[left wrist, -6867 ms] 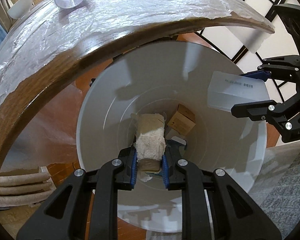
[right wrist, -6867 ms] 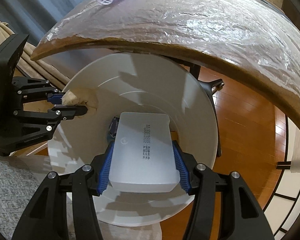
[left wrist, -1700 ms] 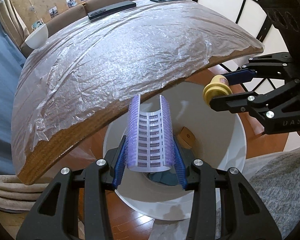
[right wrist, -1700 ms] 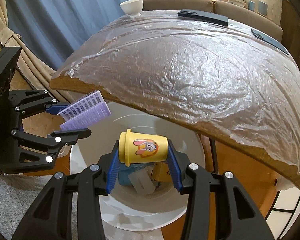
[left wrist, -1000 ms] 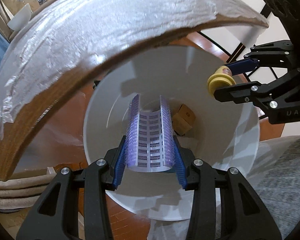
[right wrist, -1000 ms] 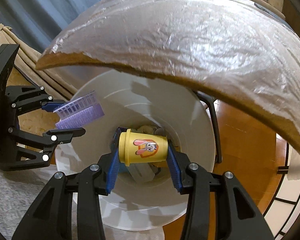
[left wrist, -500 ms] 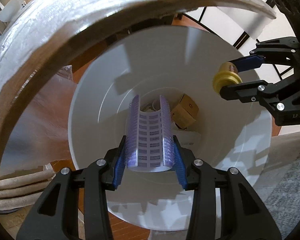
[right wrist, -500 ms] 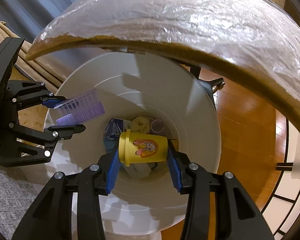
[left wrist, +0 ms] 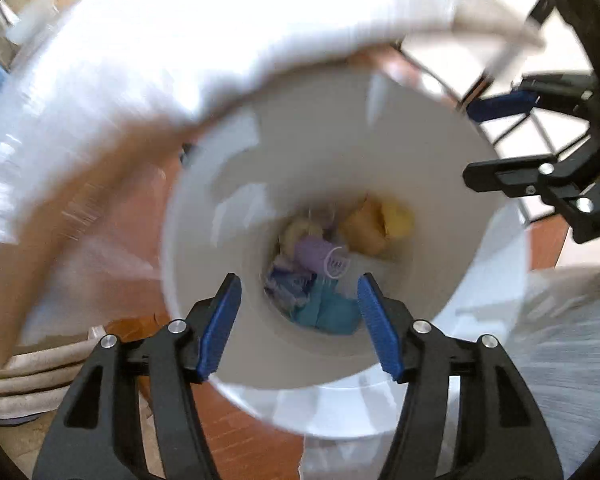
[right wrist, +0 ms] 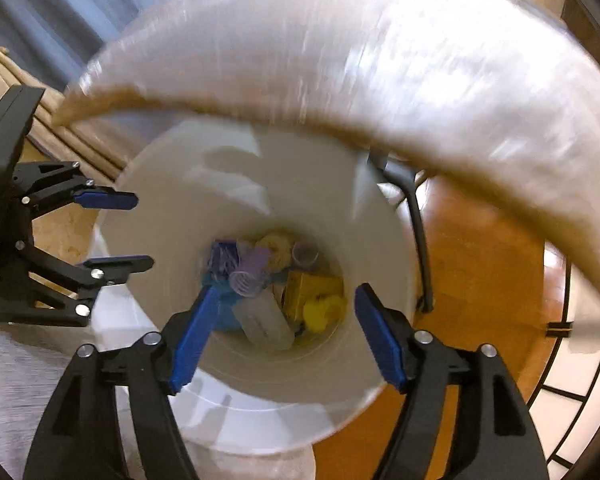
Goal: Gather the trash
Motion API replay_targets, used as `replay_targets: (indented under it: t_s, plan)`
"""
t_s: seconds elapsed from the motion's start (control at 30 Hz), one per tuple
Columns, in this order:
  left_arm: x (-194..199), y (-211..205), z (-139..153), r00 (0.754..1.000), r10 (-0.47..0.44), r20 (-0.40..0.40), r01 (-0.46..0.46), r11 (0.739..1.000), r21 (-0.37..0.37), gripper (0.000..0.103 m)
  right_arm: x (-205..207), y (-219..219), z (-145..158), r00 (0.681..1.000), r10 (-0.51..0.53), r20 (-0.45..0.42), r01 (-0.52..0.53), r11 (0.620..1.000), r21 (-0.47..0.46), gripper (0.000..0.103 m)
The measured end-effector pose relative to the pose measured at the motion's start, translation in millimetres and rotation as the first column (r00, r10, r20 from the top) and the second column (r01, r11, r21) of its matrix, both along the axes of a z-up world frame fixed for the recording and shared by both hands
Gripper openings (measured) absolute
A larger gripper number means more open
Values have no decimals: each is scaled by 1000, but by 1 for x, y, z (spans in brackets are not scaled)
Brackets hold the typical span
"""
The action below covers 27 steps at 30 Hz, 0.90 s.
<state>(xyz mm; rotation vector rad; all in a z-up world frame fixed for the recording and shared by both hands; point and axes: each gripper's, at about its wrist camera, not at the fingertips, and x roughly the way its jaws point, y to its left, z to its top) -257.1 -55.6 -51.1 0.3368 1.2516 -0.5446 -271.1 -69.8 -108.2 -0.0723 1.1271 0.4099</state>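
White bin (right wrist: 172,184), purple curler (right wrist: 249,276), yellow cup (right wrist: 320,304).

The white bin (right wrist: 260,184) is standing open-topped, its mouth giving free passage downward. The plastic-covered table edge (right wrist: 340,92) is overhanging the bin's far rim, blocking approach from that side. Piled trash (right wrist: 276,284) is occupying the bin's bottom. A dark chair leg (right wrist: 416,216) is standing just beside the bin's right wall.

You see wood floor (right wrist: 476,280) underfoot, plastic-wrapped table (right wrist: 380,60) overhead, blurred. Blue curtain (right wrist: 52,4) at far left, paper lattice screen (left wrist: 512,0) at right, grey rug (left wrist: 572,360) below, beige folded drape (left wrist: 24,380) low left.
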Motion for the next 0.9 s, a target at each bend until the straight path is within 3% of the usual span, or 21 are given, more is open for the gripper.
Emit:
replay_targets:
  t_s: [0.1, 0.13, 0.23, 0.37, 0.47, 0.57, 0.9]
  plan:
    - [18, 18, 67, 989, 78, 128, -56, 984, -170, 96, 9, -14, 48, 991, -49, 127, 39, 996, 80, 91]
    - [27, 24, 83, 978, 116, 176, -79, 975, -206, 101, 18, -23, 65, 980, -85, 182, 70, 994, 88, 97]
    - [71, 49, 112, 929, 254, 270, -183, 947, -262, 101, 59, -45, 92, 946, -178, 271, 167, 984, 64, 98]
    - [146, 79, 107, 862, 395, 317, -324, 912, -253, 101, 123, -74, 101, 901, -275, 337, 288, 958, 12, 98]
    - [200, 90, 83, 825, 472, 311, -426, 881, -207, 101, 167, -96, 90, 889, -307, 340, 346, 937, -56, 98]
    - [227, 98, 70, 803, 513, 302, -475, 858, -195, 101, 201, -114, 81, 880, -339, 333, 385, 919, -82, 98]
    - [264, 117, 47, 782, 575, 239, -547, 818, -179, 101, 250, -139, 59, 867, -381, 323, 430, 898, -96, 98]
